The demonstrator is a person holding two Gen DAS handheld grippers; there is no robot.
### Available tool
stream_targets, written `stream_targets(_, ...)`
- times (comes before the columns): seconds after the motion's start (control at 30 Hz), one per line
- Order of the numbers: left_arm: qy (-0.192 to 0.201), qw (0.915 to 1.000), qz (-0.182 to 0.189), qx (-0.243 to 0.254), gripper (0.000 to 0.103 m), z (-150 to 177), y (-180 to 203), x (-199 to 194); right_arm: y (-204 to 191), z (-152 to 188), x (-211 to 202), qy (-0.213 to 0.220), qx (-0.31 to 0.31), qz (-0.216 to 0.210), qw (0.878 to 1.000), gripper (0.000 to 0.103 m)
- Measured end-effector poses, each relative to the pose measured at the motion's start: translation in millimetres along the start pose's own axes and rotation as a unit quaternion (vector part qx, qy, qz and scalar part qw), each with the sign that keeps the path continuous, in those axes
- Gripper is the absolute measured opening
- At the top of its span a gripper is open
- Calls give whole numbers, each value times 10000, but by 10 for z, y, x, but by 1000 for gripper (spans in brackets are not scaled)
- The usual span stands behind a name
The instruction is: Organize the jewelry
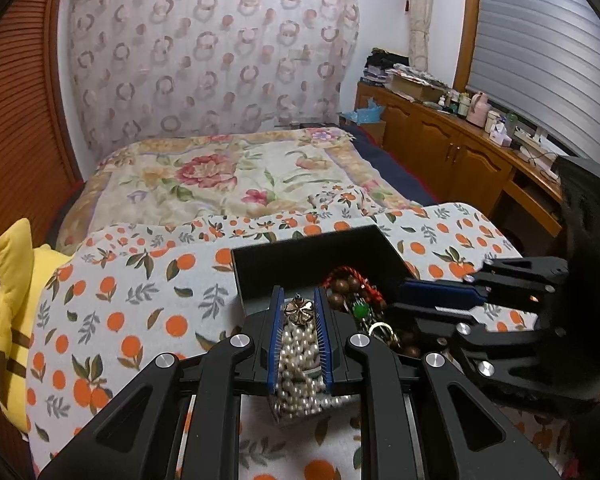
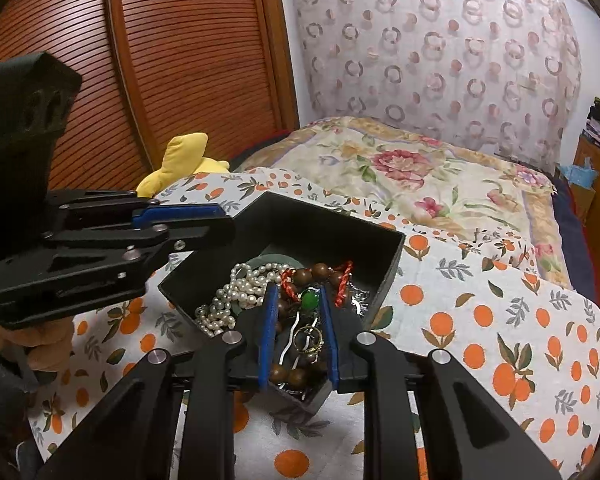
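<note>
A black box [image 1: 308, 256] [image 2: 332, 228] stands on the orange-print bedcover [image 1: 120, 300]. It holds a heap of pearls [image 1: 298, 356] [image 2: 236, 292], a brown bead bracelet with red cord [image 1: 342, 284] [image 2: 320, 271], a green bead [image 2: 309, 300] and a gold ring [image 2: 306, 338]. My left gripper [image 1: 299, 292] [image 2: 227, 222] hovers over the box's left side, shut on a small gold flower charm [image 1: 298, 313] at its tips. My right gripper [image 2: 298, 287] [image 1: 398, 295] hangs over the box's near corner, jaws narrowly apart. I cannot tell whether its pads press on any piece.
A yellow plush toy [image 1: 16, 320] [image 2: 188, 156] lies at the cover's left edge. A floral quilt [image 1: 220, 176] covers the bed beyond the box. A cluttered wooden cabinet [image 1: 460, 148] runs along the right. A louvred wooden door [image 2: 180, 60] stands on the left.
</note>
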State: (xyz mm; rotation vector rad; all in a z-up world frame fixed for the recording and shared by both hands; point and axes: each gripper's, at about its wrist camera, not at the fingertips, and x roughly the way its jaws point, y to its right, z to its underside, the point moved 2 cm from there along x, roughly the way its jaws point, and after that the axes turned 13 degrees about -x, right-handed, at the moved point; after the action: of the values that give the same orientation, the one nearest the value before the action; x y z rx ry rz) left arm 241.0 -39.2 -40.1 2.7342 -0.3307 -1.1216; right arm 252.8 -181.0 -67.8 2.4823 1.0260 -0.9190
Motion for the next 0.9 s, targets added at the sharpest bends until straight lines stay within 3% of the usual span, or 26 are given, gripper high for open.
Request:
stream_targets(0.4,12,9998,-165,-102,18,-131,-29,186,8,48,-113,10,-6,235,9997,26)
stream_targets(0.47,52,9997,-200,-114,30,-124,-35,160,5,67,-136,12,10,267,9996,27)
stream_targets(0.57,122,9996,-231,-113,38,-109,-30,94,-2,98,-175,21,28,348,9994,28)
stream_targets(0.63,185,9994,-276,-114,55,-88,-25,33,-7,125,-217,34,83,423,9991,29)
stream_targets(0.73,303,9987,-395,-123,76,-30,-28,-85,-9,174,-309,102,212,580,9980,40)
stream_targets(0.9,478,9969,-594,-187,94,101,-59,-299,-40,276,-444,165,402,809,9958,51)
